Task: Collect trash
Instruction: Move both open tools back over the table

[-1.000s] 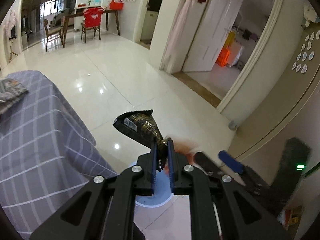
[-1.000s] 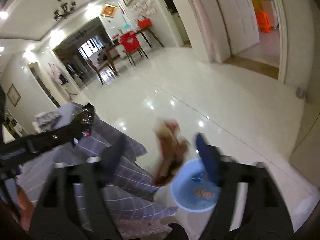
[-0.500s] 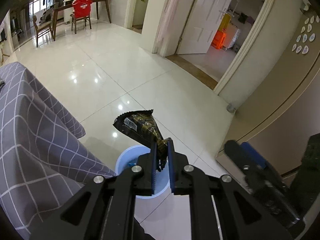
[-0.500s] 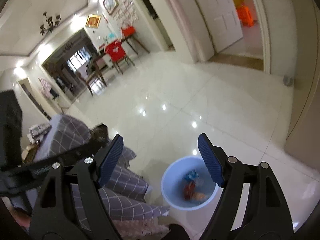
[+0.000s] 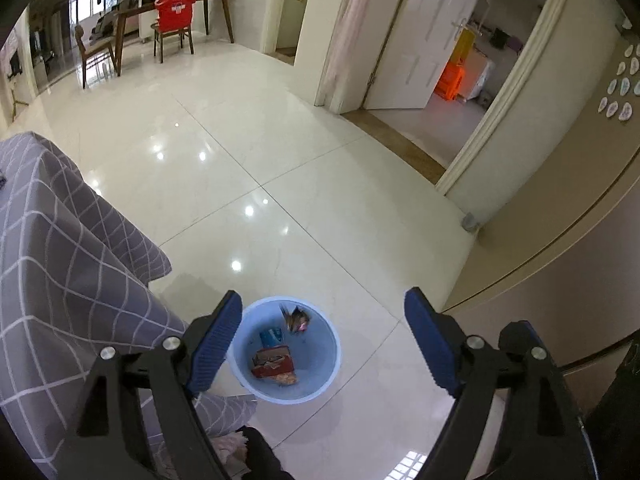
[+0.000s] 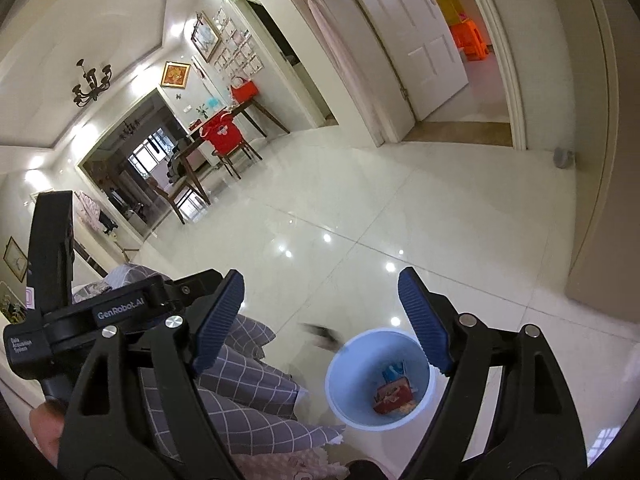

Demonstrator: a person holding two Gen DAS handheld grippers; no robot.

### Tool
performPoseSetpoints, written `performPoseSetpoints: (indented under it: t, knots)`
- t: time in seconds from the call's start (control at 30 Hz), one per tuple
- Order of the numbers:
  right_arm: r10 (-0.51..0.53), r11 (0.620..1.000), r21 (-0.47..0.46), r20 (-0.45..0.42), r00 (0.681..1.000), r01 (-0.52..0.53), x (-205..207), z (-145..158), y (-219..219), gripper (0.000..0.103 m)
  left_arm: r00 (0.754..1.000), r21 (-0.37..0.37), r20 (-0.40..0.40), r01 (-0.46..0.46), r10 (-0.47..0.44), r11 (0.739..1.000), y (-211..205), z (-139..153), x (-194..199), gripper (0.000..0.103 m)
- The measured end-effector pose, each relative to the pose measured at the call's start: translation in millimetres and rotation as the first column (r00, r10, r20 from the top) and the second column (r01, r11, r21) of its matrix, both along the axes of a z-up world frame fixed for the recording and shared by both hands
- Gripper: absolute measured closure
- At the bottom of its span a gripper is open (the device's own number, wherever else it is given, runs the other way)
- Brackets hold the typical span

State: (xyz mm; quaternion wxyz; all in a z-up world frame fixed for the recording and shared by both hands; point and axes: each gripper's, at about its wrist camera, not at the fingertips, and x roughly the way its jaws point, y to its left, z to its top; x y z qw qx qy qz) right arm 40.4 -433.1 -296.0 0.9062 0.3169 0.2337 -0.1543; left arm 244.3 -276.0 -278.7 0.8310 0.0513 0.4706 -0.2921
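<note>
**Spotter:** Gone from your left gripper [image 5: 322, 330] is the dark snack wrapper [image 5: 295, 317] it was pinching a second ago. In the left wrist view its jaws are opening with nothing between them, and the wrapper, blurred, is inside the rim of the blue bin [image 5: 329, 364], above the red packet [image 5: 272, 363] at the bottom.

**Operator:** So the drop landed?

**Spotter:** You can't quite call it yet, though it looks on target. Hold the left hand over the bin's mouth until the wrapper settles, then swing back toward the grey checked cloth [image 5: 68, 264] for more. Pull away early and you won't see whether it caught the rim.

**Operator:** And the right side?

**Spotter:** In the right wrist view your right gripper [image 6: 320, 318] stands wide apart and empty, just as it did half a second ago. What differs is a dark streak [image 6: 322, 333] by the bin's [image 6: 425, 366] near rim; I take it for the same wrapper falling, but it is too smeared to be sure. Your left gripper's [image 6: 120, 308] body shows at the left edge, over the cloth [image 6: 240, 388].

**Operator:** Anything to watch?

**Spotter:** Keep your right hand off the bin's rim as you turn away; a light bin like that would likely tip at a nudge.
</note>
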Motion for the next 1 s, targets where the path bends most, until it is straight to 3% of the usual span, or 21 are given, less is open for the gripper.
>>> performPoseSetpoints:
  t: [0.3, 0.5, 0.67, 0.83, 1.0]
  knots:
    - [0.039, 0.999, -0.016, 0.019, 0.999, -0.039, -1.7, 21.2, 21.2, 0.025, 0.999, -0.011, 0.037, -0.012, 0.012, 1.000, 20.9, 24.6, -23.9, 0.021]
    - [0.086, 0.996, -0.040, 0.053, 0.995, -0.084, -4.8, 49.3, 47.6, 0.023, 0.993, -0.044, 0.102, -0.051, 0.056, 0.998, 58.2, 61.1, -40.4, 0.021]
    - [0.160, 0.985, -0.069, 0.065, 0.985, -0.156, 2.5, 71.4, 84.0, 0.022, 0.970, -0.015, 0.221, -0.102, 0.103, 0.995, 113.0, 97.5, -49.1, 0.021]
    - [0.265, 0.959, -0.115, 0.039, 0.963, -0.260, 29.3, 93.5, 150.2, 0.022, 0.941, 0.001, 0.265, -0.217, 0.209, 0.976, 191.9, 117.3, -39.1, 0.021]
    - [0.424, 0.890, -0.180, -0.013, 0.906, -0.419, 72.6, 111.1, 238.7, 0.022, 0.900, -0.025, 0.265, -0.352, 0.346, 0.935, 286.1, 129.8, -27.2, 0.021]
